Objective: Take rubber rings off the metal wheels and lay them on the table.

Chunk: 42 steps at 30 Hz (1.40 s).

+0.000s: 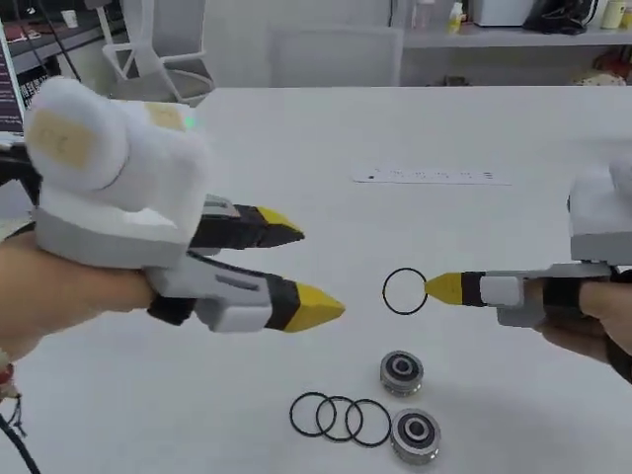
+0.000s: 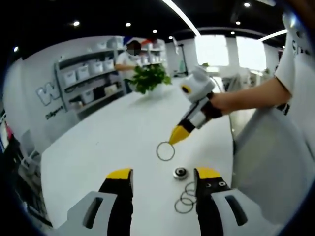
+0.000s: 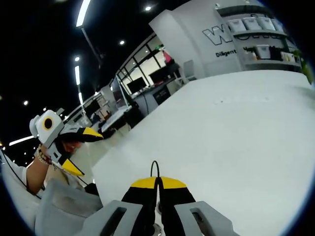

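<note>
White tabletop point(image 1: 296, 138) seen from above, with a person holding yellow-tipped tongs in each hand. The right tongs point(image 1: 434, 288) reach in from the right. Their tips are pressed together on the edge of a thin black rubber ring point(image 1: 385, 292), which sticks out past the tips as an open loop. Whether the loop touches the tabletop cannot be told.

In the right gripper view, the right tongs point(image 3: 157, 183) are clamped on the rubber ring point(image 3: 153, 169), which appears edge-on as a thin dark line rising between the two yellow tips.

The left tongs point(image 1: 306, 265) are at the left, above the tabletop, with their two tips spread apart and nothing between them. In the left gripper view, the left tongs point(image 2: 165, 174) stand wide apart at the bottom. Beyond them, the right tongs point(image 2: 176, 135) hold the rubber ring point(image 2: 157, 151).

Nearer the person, two small round metal wheels point(image 1: 402, 370) lie on the tabletop, close together. Three more black rings point(image 1: 339, 418) lie flat in an overlapping row just left of the nearer wheel point(image 1: 416, 433).
</note>
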Each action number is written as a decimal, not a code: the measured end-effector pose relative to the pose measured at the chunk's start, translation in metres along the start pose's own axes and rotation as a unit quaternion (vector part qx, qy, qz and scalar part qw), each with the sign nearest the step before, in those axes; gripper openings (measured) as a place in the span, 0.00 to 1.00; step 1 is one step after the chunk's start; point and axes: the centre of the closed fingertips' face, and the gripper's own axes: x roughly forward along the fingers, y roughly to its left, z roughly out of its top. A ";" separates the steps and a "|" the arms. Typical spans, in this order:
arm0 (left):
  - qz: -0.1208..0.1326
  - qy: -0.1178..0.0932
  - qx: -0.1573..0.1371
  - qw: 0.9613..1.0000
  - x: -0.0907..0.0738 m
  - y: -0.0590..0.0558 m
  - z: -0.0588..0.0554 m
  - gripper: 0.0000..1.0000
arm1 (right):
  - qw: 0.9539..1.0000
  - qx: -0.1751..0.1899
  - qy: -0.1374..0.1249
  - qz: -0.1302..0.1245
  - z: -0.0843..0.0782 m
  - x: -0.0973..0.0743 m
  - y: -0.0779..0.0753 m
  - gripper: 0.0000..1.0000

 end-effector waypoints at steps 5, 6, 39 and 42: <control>0.040 0.007 -0.008 0.999 -0.033 0.007 -0.014 0.55 | 1.000 -0.009 -0.011 0.013 0.007 -0.001 0.010 0.00; 0.045 0.008 -0.010 0.999 -0.037 0.007 -0.016 0.56 | 1.000 -0.010 -0.012 0.015 0.008 -0.001 0.012 0.00; 0.147 0.048 -0.090 0.984 -0.124 -0.010 -0.102 0.63 | 0.992 -0.034 0.019 0.116 -0.005 0.034 0.089 0.00; 0.157 0.045 -0.099 0.982 -0.123 -0.011 -0.106 0.61 | 0.991 -0.037 0.038 0.119 -0.018 0.043 0.094 0.00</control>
